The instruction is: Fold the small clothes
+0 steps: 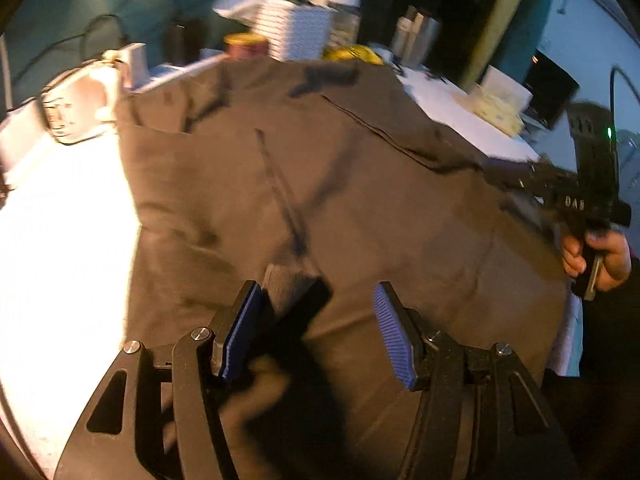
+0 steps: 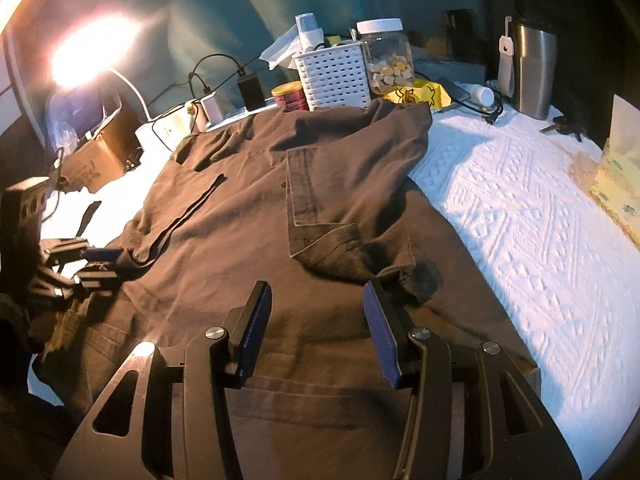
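Two grippers, both mine, hang over one brown garment spread across the white textured bedspread. My left gripper and my right gripper each stand partly parted, pads clasping nothing (left view blurred). A white basket stands beyond the garment.

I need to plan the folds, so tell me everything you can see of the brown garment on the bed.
The brown garment looks like soft, matte woven cotton, with stitched seams and a hemmed flap folded over its middle. It lies spread, mostly flat but wrinkled, on the white textured bedspread. Its far edge bunches up near the white basket. The left gripper sits at its left edge; whether it pinches cloth is unclear. The right gripper hovers open over its near part.
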`<state>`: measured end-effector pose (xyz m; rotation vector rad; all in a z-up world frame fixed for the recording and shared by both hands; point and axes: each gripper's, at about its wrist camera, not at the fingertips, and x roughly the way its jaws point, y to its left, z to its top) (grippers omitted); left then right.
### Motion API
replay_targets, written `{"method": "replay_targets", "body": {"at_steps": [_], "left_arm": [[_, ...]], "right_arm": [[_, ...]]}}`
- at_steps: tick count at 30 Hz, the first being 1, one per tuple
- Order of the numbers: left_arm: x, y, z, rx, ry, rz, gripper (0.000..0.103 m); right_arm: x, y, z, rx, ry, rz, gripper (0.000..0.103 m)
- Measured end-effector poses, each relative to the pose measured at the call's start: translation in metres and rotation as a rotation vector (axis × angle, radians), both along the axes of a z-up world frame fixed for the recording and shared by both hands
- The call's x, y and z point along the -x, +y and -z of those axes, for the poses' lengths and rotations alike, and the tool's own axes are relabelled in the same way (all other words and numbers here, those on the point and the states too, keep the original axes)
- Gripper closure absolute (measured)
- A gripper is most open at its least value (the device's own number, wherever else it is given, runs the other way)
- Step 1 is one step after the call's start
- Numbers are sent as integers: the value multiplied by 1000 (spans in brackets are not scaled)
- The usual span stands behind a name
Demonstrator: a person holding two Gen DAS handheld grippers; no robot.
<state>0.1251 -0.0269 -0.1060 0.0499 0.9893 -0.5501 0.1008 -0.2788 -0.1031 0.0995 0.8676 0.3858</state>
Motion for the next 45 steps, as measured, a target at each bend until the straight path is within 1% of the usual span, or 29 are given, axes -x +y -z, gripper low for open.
{"method": "replay_targets", "body": {"at_steps": [3, 5, 7, 10, 12, 15, 18, 20, 22, 24, 25, 26, 27, 28, 29, 30, 32, 35, 37, 39, 42, 44, 45], "left_arm": [[11, -11, -2, -3, -11, 54, 45], [18, -8, -8, -8, -39, 51, 45], [17, 1, -14, -7, -58, 14, 45], [7, 30, -20, -7, -79, -106, 45], [-6, 49, -21, -29, -85, -200, 45], [-28, 73, -19, -24, -115, -284, 45], [-55, 83, -14, -17, -114, -332, 45], [-72, 84, -10, -7, -106, -345, 45], [-88, 79, -4, -19, -89, -340, 45], [-99, 72, 1, -38, -89, -330, 45], [-106, 69, 5, -48, -87, -328, 47], [-111, 67, 8, -61, -78, -327, 62], [-112, 68, 11, -71, -65, -321, 71], [-115, 66, 14, -73, -50, -309, 83], [-116, 64, 15, -69, -56, -297, 91], [-117, 61, 14, -80, -69, -289, 93], [-115, 58, 11, -129, -92, -291, 95], [-110, 65, 0, -275, -187, -362, 96], [-109, 78, -8, -313, -222, -406, 96], [-112, 89, -8, -329, -212, -403, 96], [-120, 97, 3, -333, -163, -382, 96], [-121, 96, 7, -341, -134, -380, 91], [-119, 96, 6, -343, -132, -382, 91]], "right_arm": [[8, -3, -4, 8, -8, 9, 52], [13, -8, -5, 12, -11, 26, 52], [16, -16, -6, 12, -11, 45, 52], [19, -28, -5, 13, -8, 72, 52], [18, -34, -5, 15, -10, 81, 52], [11, -41, -8, 19, -16, 91, 52], [0, -46, -11, 27, -25, 95, 52], [-9, -48, -12, 34, -28, 100, 52], [-17, -49, -12, 33, -27, 104, 52], [-21, -49, -9, 30, -23, 103, 52], [-24, -48, -8, 30, -18, 100, 52], [-27, -47, -6, 32, -12, 99, 52], [-29, -47, -3, 35, -5, 98, 52], [-31, -46, 0, 35, 1, 98, 52], [-33, -46, 2, 34, 6, 99, 52], [-35, -47, 4, 34, 10, 101, 52], [-38, -47, 8, 33, 19, 107, 52], [-41, -48, 10, 32, 23, 108, 52], [-43, -47, 11, 34, 25, 103, 52], [-45, -45, 12, 35, 27, 98, 52], [-46, -41, 12, 40, 28, 92, 52], [-42, -39, 9, 45, 21, 88, 52], [-40, -38, 8, 45, 18, 86, 52]]}}
